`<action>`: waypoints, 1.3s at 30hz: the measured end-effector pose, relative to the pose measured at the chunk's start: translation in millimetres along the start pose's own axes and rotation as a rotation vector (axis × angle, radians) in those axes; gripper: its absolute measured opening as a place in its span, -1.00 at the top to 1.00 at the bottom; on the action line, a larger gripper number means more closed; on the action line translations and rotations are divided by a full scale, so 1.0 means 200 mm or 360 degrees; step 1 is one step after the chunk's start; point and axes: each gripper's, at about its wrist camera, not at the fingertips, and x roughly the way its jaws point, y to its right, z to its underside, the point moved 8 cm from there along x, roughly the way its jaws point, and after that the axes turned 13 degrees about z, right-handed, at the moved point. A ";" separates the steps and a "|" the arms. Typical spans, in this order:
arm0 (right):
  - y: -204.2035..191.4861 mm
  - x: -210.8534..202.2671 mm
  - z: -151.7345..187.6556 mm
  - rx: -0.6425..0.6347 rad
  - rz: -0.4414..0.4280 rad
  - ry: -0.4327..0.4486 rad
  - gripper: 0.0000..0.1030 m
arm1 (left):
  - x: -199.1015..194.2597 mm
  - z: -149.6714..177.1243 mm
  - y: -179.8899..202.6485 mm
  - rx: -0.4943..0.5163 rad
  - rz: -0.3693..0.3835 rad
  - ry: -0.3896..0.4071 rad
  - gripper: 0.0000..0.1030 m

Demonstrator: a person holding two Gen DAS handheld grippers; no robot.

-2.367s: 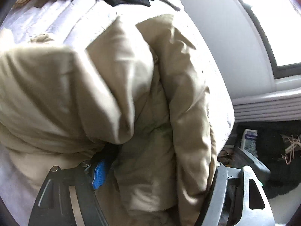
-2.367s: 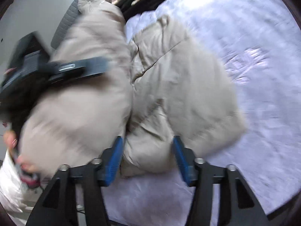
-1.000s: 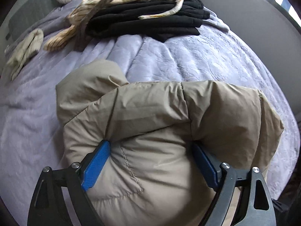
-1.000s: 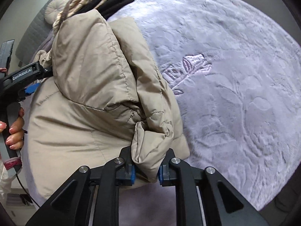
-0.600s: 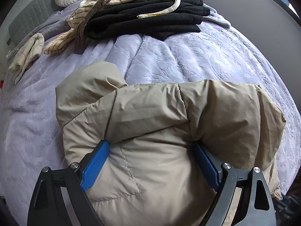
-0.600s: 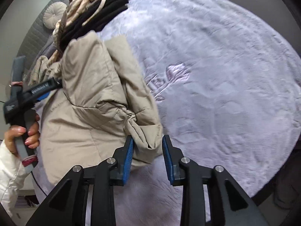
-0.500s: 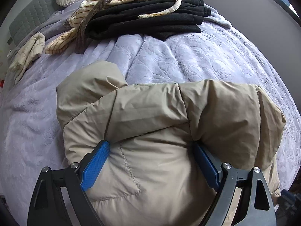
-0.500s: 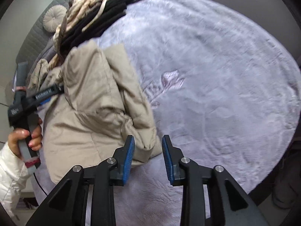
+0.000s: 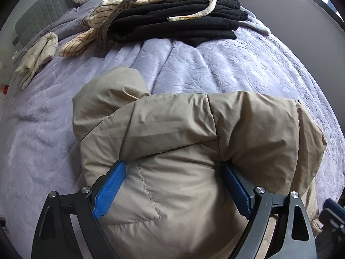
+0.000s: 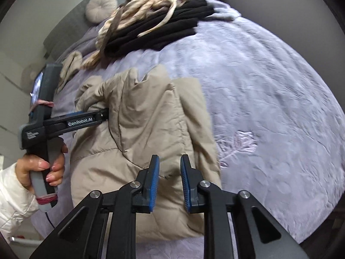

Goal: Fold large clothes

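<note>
Beige, puffy quilted jacket (image 9: 176, 151) is bundled on the lilac embossed bedspread (image 10: 269, 86) at frame centre; left gripper (image 9: 172, 185), spread wide, pins the fold, while right gripper (image 10: 170, 179) is parted and empty.

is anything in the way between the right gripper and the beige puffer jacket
Nothing visible. The right gripper hangs open just above the beige puffer jacket, with only air between its pads and the fabric.
</note>
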 end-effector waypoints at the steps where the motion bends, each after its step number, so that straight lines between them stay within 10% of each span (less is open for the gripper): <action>1: -0.01 0.02 -0.01 -0.0030 0.0001 -0.0016 0.57 | -0.02 0.00 -0.01 -0.0016 -0.0005 -0.0002 -0.75; 8: 0.01 0.10 -0.05 -0.0111 -0.0013 -0.0074 0.51 | -0.23 0.12 -0.10 -0.0139 -0.0004 0.0087 -0.75; 11: 0.03 0.11 -0.10 -0.0079 -0.0166 -0.0119 -0.13 | -0.31 0.23 -0.16 -0.0227 0.0046 0.0112 -0.75; 15: 0.00 0.16 -0.13 -0.0117 -0.0311 -0.0223 -0.15 | -0.33 0.40 -0.26 -0.0432 0.0132 0.0087 -0.92; 16: -0.02 0.20 -0.13 -0.0134 -0.0330 -0.0277 -0.13 | -0.33 0.44 -0.29 -0.0495 0.0155 0.0097 -0.92; 18: -0.05 0.27 -0.12 -0.0165 -0.0360 -0.0372 0.65 | -0.32 0.50 -0.32 -0.0578 0.0189 0.0099 -0.92; 20: -0.05 0.32 -0.12 -0.0212 -0.0312 -0.0390 0.78 | -0.31 0.55 -0.33 -0.0636 0.0230 0.0096 -0.92; 33: 0.01 0.50 -0.09 -0.0264 -0.0265 -0.0481 0.84 | -0.08 0.66 -0.27 -0.0908 0.0990 -0.0006 -0.92; 39: 0.00 0.50 -0.09 -0.0282 -0.0241 -0.0490 0.84 | 0.03 0.64 -0.26 -0.0873 0.1072 -0.0079 -0.98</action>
